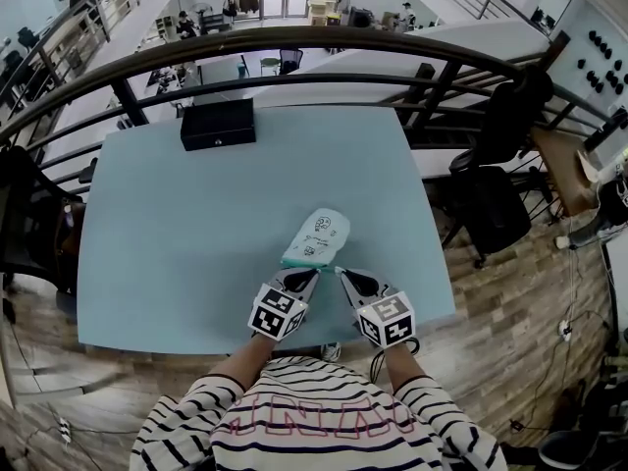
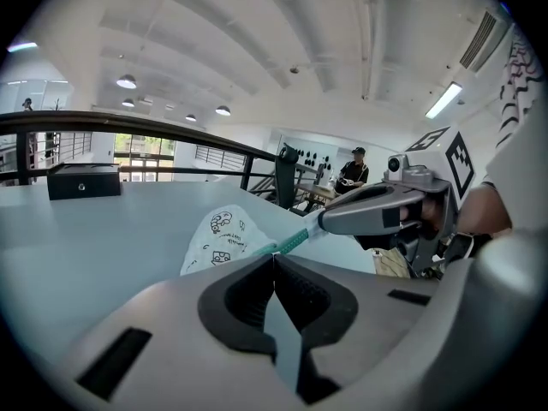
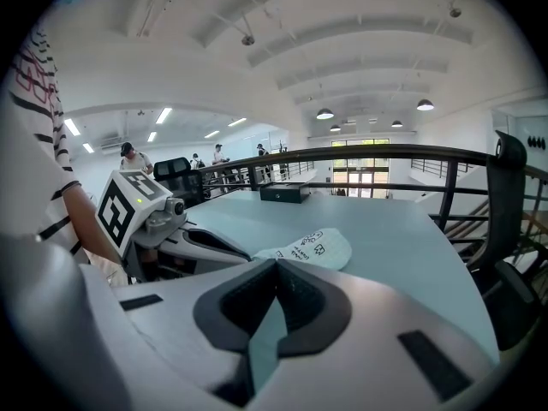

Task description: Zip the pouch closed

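The left gripper [image 2: 274,259] has its jaws pressed together, and the teal zipper edge [image 2: 291,241] of the pouch [image 1: 319,235] runs straight into their tips, so it appears to pinch one end of that edge. The right gripper [image 3: 276,264] is also closed. Seen from the left gripper view, its tips clamp the other end of the same teal strip. Whether they have the slider itself or only the fabric beside it is too small to tell.

The pouch lies flat on the pale blue table [image 1: 196,234], near the person's side. Its printed body points away and its zipper edge faces the two grippers, which sit close together. A black box [image 1: 218,126] stands well apart at the far edge.

Several things could go wrong from here:
- Both holds are thin pinches on a narrow strip. A pull along the zipper could drag the fabric out of the anchoring jaws, and the whole pouch would then slide instead of the slider.
- If the right jaws hold cloth and not the slider, pulling would only stretch the edge.
- Slack between the grippers could let fabric bunch and catch in the teeth.
- A pull toward the person could also take the pouch off the near edge of the table.
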